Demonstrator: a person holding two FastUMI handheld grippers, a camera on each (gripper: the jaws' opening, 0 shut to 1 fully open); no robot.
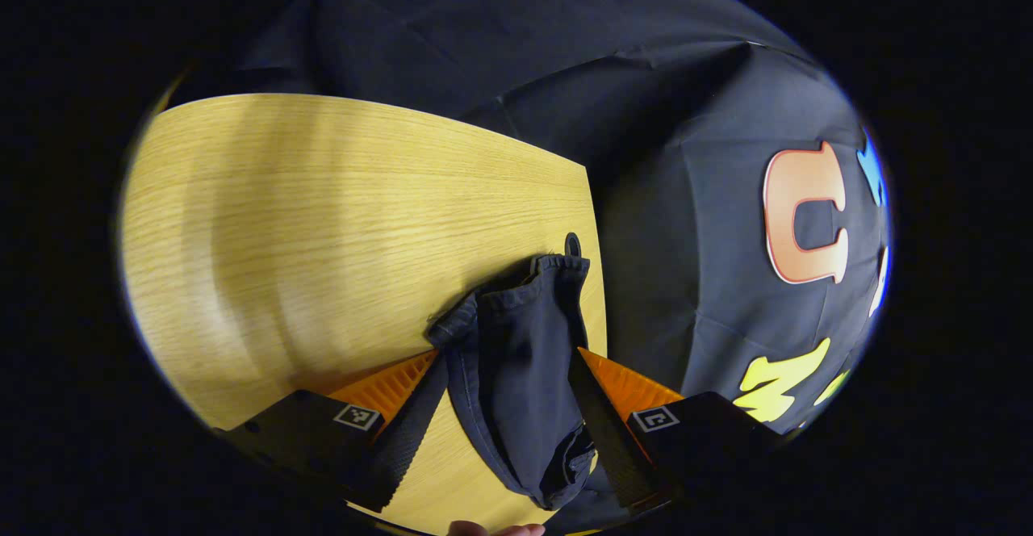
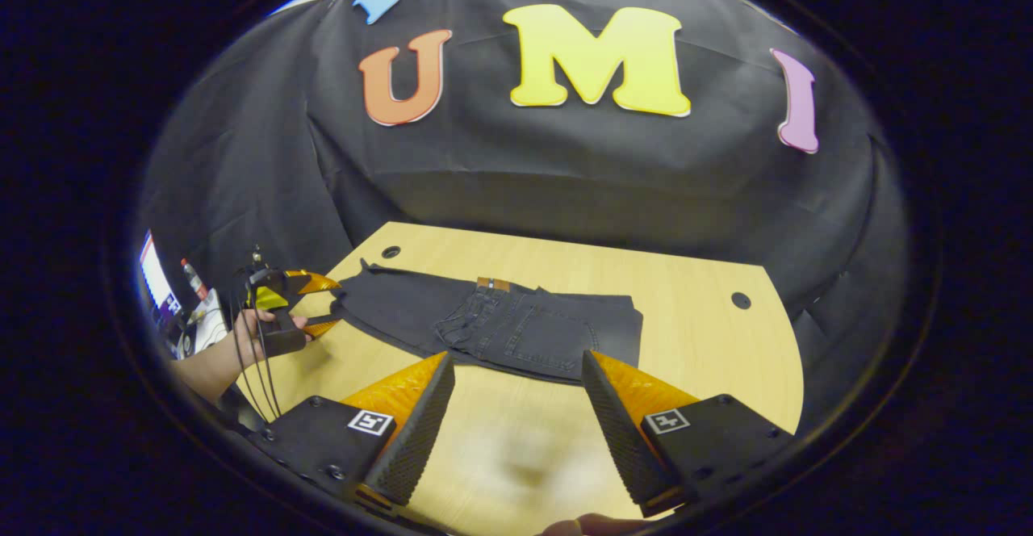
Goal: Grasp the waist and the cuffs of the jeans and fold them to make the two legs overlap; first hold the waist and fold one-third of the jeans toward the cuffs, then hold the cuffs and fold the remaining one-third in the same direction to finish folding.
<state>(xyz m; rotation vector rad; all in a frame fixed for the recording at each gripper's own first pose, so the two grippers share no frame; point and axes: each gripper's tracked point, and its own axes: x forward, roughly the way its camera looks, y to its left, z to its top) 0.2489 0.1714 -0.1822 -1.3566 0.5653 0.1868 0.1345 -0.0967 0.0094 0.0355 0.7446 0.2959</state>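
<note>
Left gripper view: left claw [image 1: 507,374] spread apart, dark denim of the jeans [image 1: 516,366] bunched between its two orange-backed fingers [image 1: 621,431]; cuff end of a leg reaching forward to a small round hole [image 1: 572,244] near the desk's far edge. Whether both fingers press on the cloth cannot be told; the fabric lies in the gap and against the inner face of the finger on the view's right side. Pale wooden desk [image 1: 307,221] bare to the view's left. Tips of a person's fingers just showing at the bottom edge.

Right gripper view: right claw [image 2: 516,391] released, fingers wide apart, hovering above bare desk [image 2: 710,342] with nothing between them. Jeans [image 2: 500,326] spread flat across the middle of the desk beyond the claw, waistband with a brown patch toward the far side, back pocket facing up, legs running toward the view's left. At that left end, left claw [image 2: 319,306] held in a hand [image 2: 258,330] at the cuff region, touching the cloth's edge. Two round holes in the desk surface, one near each far corner. No containers on the desk.
</note>
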